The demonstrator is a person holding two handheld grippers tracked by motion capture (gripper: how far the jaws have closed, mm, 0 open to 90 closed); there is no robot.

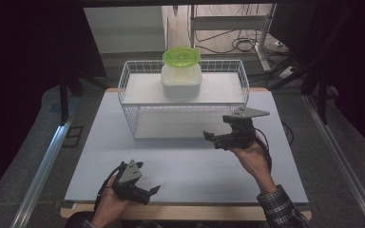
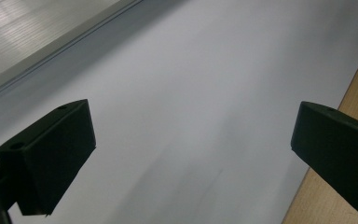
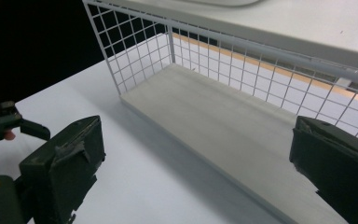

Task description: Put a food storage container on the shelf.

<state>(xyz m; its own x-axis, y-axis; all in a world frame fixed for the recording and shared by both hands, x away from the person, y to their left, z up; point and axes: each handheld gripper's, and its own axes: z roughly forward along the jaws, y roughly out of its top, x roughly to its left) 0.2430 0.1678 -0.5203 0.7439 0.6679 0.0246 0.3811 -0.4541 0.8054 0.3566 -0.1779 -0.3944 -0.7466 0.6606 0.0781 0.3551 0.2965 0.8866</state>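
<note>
My right gripper, jaws wide and empty, faces the wire shelf; the lidded container sits on top, so I should rise first, keeping level.

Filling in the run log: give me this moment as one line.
left gripper: open, low over table, empty | right gripper: open, empty, before wire rack | lidded tub: on rack's top shelf, untouched
</note>
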